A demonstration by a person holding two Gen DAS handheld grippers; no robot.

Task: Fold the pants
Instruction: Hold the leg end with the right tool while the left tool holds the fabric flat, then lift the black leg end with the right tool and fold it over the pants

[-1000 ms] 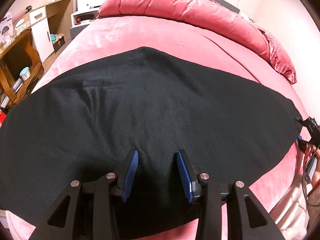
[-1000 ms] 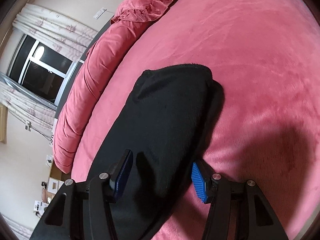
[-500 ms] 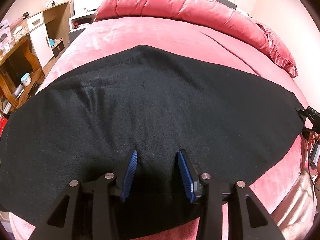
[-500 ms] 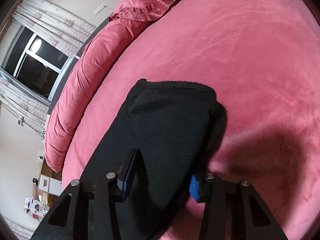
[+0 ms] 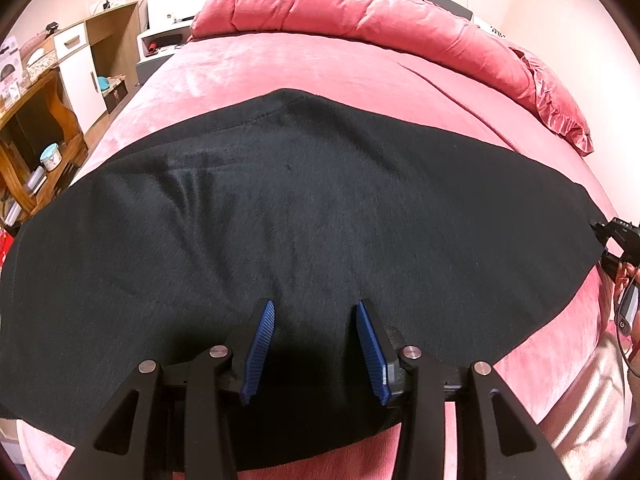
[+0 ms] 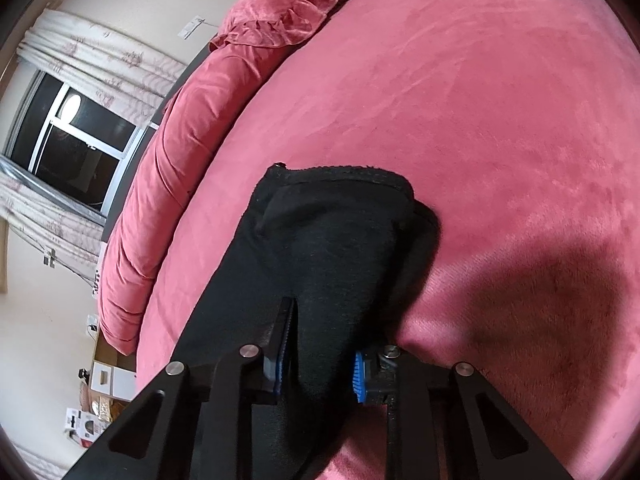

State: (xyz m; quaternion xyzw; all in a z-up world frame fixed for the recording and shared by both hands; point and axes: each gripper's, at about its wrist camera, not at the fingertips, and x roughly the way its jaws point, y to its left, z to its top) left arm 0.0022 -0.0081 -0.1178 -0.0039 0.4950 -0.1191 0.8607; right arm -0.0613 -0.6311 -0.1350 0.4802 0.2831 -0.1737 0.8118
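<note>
Black pants (image 5: 320,208) lie spread flat across the pink bed (image 5: 304,64). My left gripper (image 5: 314,312) stands open at their near edge, its blue pads (image 5: 260,344) resting over the cloth without pinching it. In the right wrist view the cuffed end of the pants (image 6: 332,220) lies ahead. My right gripper (image 6: 322,340) is closing on a bunched fold of this black cloth, which fills the gap between its pads; the right pad (image 6: 359,376) is partly buried under the fabric. A hand (image 5: 624,276) on that tool shows at the right edge of the left wrist view.
A rolled pink duvet and frilled pillow (image 5: 400,20) lie along the head of the bed. Wooden shelves (image 5: 36,128) and a white cabinet (image 5: 80,76) stand to the left. A dark window with curtains (image 6: 76,140) is beyond the bed. Bare pink bedding (image 6: 500,120) stretches right of the pants' end.
The right gripper's jaws have narrowed from wide apart to pinching the cloth, which now bulges up between them. The left gripper has stayed open in the same place.
</note>
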